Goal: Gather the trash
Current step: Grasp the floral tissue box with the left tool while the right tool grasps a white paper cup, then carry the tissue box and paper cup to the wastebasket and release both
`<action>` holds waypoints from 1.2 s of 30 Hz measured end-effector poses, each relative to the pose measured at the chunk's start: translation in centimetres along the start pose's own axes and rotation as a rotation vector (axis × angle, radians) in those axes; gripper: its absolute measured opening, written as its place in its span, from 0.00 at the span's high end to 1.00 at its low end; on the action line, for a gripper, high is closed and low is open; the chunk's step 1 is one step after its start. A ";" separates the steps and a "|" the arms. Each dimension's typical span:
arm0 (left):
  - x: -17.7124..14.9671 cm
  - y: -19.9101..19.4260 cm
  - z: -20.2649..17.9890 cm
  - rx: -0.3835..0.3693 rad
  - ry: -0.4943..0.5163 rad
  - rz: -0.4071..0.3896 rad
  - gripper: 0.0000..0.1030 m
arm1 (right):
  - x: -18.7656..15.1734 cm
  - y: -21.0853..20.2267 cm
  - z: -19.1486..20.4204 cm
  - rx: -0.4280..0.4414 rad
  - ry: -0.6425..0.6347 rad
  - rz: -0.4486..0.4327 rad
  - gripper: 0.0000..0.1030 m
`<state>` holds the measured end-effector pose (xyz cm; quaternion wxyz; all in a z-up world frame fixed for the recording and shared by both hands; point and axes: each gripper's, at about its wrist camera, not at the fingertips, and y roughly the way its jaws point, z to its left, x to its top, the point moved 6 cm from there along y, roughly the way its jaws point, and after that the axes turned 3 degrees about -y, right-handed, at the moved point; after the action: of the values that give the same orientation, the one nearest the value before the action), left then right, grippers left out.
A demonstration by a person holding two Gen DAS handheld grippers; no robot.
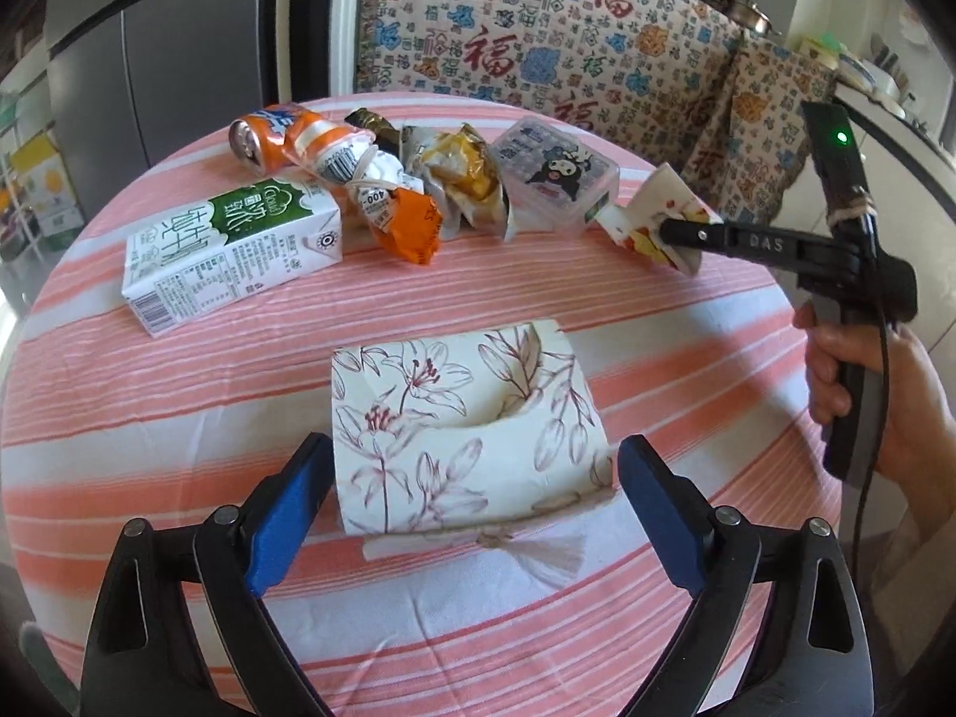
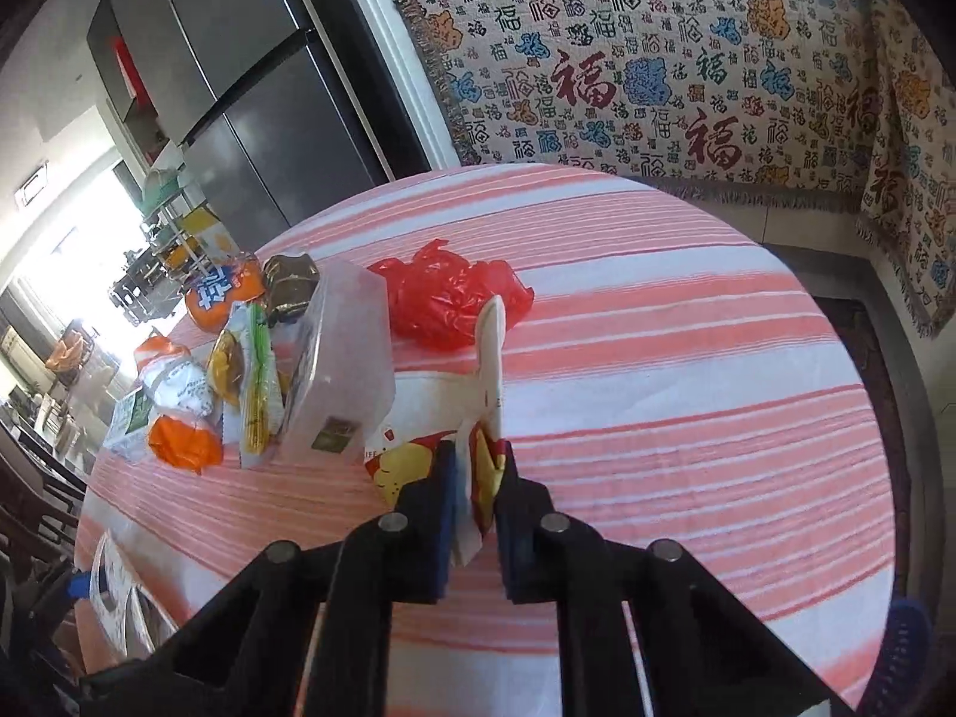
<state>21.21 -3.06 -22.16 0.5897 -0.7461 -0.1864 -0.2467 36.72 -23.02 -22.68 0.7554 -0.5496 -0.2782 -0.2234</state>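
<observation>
Two grippers share the work: our right gripper (image 2: 475,478) has its jaws clamped on the paper wrapper (image 2: 478,382) near the surface's far edge, to carry it off, while our left gripper (image 1: 472,514), jaws open, straddles the flowered bag (image 1: 466,418) meant to receive trash.

the tablecloth (image 1: 179,418) runs in coral-pink and white stripes. near, a white bag (image 1: 466,418) carries maroon line-drawn lilies. far left, an orange can (image 1: 281,134) with blue lettering lies by a green-and-white milk carton (image 1: 233,251). the red plastic bag (image 2: 448,299) is crumpled; the far blanket (image 2: 687,60) shows red, blue and orange characters on cream.
</observation>
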 end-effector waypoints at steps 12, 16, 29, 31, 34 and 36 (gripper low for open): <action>0.4 0.8 0.5 0.047 -0.132 0.016 0.04 | -5.5 -9.5 1.4 -0.105 -0.104 -0.040 0.88; 0.4 2.5 -0.1 0.100 -0.124 0.036 0.04 | -6.6 -10.7 0.7 -0.093 -0.062 -0.047 0.88; 2.9 -2.0 0.3 0.054 -0.074 -0.068 0.18 | -6.1 -12.8 0.1 -0.080 -0.052 -0.090 0.88; 3.2 -2.6 -0.2 0.045 -0.065 -0.078 0.18 | -6.1 -13.1 -0.1 -0.085 -0.052 -0.091 0.88; 3.5 -3.6 -1.1 0.012 -0.071 -0.092 0.18 | -6.3 -13.4 -0.9 -0.087 -0.035 -0.088 0.88; 3.8 -4.7 -1.6 -0.009 -0.073 -0.108 0.18 | -6.5 -14.0 -1.3 -0.088 -0.027 -0.093 0.88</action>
<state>21.41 -3.58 -15.91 0.5651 -0.7459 -0.2468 -0.2517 23.12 -28.15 -17.41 0.7155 -0.5715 -0.3037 -0.2629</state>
